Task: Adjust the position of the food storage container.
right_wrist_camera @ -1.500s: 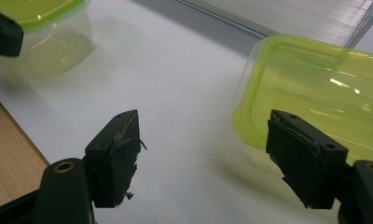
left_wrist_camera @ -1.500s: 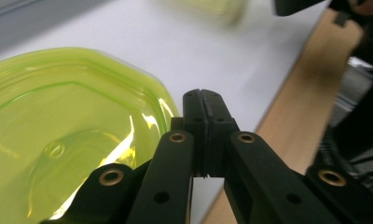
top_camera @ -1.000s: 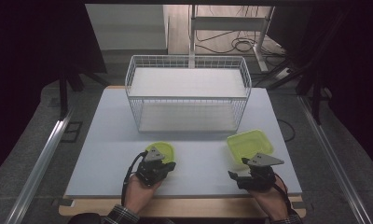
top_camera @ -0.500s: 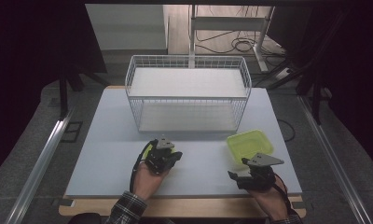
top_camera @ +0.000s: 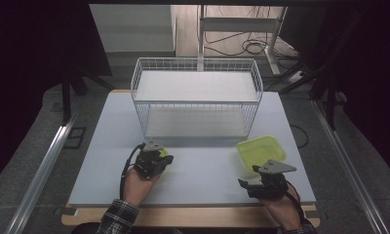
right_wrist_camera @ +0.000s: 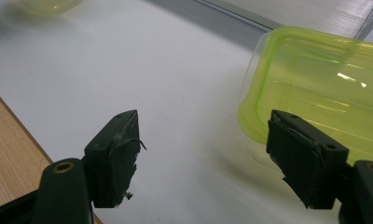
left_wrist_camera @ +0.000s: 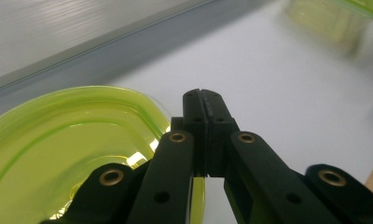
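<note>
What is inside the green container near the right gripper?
The green container looks empty; its see-through bottom shows in the right gripper view. The right gripper covers its near corner.

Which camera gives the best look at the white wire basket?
The high view: the white wire basket stands whole at the table's far side, mesh walls and white floor visible. The left gripper view catches just a blurred pale wall, likely its side; the right gripper view a pale corner strip.
</note>
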Demonstrator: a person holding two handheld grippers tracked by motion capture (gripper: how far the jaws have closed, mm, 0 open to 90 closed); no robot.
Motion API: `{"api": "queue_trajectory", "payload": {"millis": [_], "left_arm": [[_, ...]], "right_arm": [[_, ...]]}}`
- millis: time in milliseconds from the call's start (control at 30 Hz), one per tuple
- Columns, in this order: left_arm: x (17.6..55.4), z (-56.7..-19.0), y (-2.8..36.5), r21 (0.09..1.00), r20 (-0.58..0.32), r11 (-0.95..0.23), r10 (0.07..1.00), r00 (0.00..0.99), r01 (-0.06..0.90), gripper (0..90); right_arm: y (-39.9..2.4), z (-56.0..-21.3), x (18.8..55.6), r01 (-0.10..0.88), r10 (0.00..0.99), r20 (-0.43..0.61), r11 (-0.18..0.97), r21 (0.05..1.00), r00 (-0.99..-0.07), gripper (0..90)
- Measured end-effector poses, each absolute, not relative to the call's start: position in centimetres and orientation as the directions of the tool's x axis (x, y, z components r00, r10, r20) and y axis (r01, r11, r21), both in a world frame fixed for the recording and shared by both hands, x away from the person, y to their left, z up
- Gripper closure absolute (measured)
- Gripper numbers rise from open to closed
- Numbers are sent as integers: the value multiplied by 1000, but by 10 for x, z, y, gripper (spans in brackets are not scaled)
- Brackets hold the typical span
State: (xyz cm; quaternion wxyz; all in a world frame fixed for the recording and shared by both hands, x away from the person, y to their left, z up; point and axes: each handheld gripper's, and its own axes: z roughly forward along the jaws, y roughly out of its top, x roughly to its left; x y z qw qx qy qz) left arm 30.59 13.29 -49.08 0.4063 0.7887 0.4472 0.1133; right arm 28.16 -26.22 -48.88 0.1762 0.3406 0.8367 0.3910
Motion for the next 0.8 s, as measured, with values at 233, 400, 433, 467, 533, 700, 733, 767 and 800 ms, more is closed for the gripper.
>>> {"api": "queue_trajectory", "payload": {"millis": [233,400,433,467,533,700,733,767,800], "left_arm": [[306,-492,166,739,-182,-230,837,516,633,899],[305,-493,177,746,-214,-188,840,498,638,898],[303,-493,175,753,-223,-186,830,511,631,898],[300,-492,173,760,-226,-192,818,529,621,897],[294,-491,168,775,-228,-205,791,567,598,896],[278,-494,162,795,-232,-215,756,613,567,769],[274,-495,162,799,-224,-220,755,617,559,724],[271,-496,161,801,-213,-227,756,619,554,677],[268,-497,161,803,-205,-232,757,620,549,628]], "right_arm": [[-262,-489,282,434,709,-27,461,774,-705,260],[-263,-489,282,437,710,-27,462,772,-704,260],[-263,-489,282,438,711,-25,459,773,-703,260],[-263,-489,282,442,716,-21,454,774,-698,261],[-264,-488,283,458,728,-2,434,776,-686,275],[-270,-483,284,466,746,7,409,785,-666,342],[-271,-482,285,468,750,6,405,785,-661,354],[-272,-481,286,467,754,1,406,785,-657,376],[-274,-481,287,469,757,-1,406,785,-654,399]]}}
